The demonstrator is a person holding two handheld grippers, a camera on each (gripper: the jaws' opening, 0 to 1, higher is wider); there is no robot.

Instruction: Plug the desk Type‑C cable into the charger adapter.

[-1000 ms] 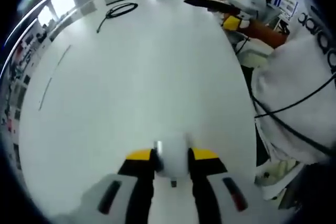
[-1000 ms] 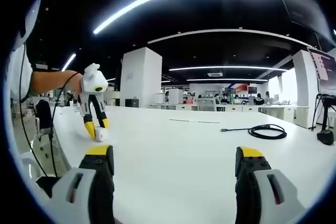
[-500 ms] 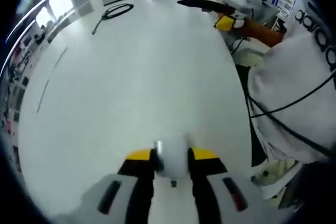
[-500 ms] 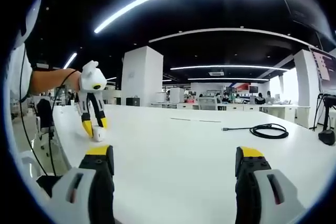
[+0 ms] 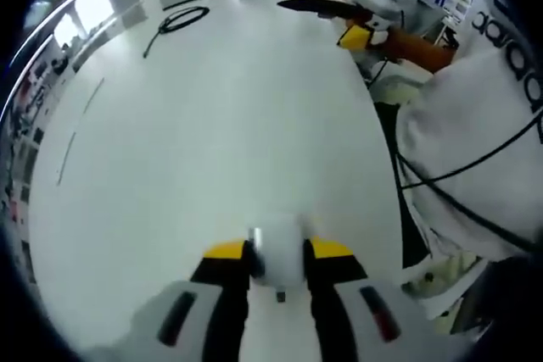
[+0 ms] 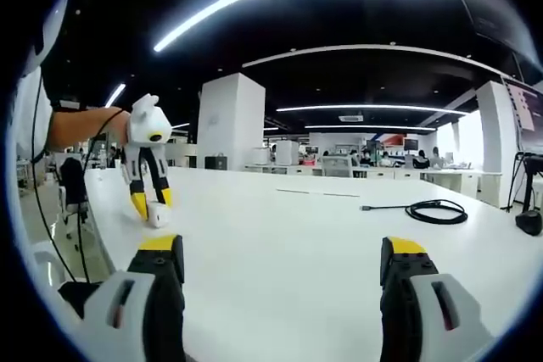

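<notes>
Left gripper [image 5: 278, 262], seen along its own jaws: both yellow-tipped jaws closed against the sides of the charger adapter [image 5: 278, 253], a small white block resting on the desk [image 5: 212, 125] near the edge beside the person; the same pair appears from the side in the right gripper view, left gripper [image 6: 151, 206] pointing down at the desk with the charger adapter [image 6: 157, 214] between its tips. Right gripper [image 6: 284, 264]: jaws spread wide apart with nothing between them, held low above the desk surface. Type‑C cable [image 6: 434, 211]: a loose black coil with one straight tail ending in a small plug [image 6: 363, 208], lying toward the far side of the desk, well apart from the adapter; also seen as a dark loop [image 5: 180, 19] near the far edge in the left gripper view.

Handling, as a judgement: the adapter looks light, rigid and smooth-sided, so it is likely to slip or twist unless pinched across its flat faces with the port left uncovered; which face carries the port cannot be told; the cable is limp and light, and a hold on the stiff plug housing, not the cord, would give control of alignment.

Surroundings: bare white desk between cable and adapter, nothing in the way; a black stand [image 6: 528, 219] sits just beyond the coil at the far right; the person's white sleeve [image 5: 475, 150] and trailing black wires [image 5: 450, 197] hang beside the near edge.
</notes>
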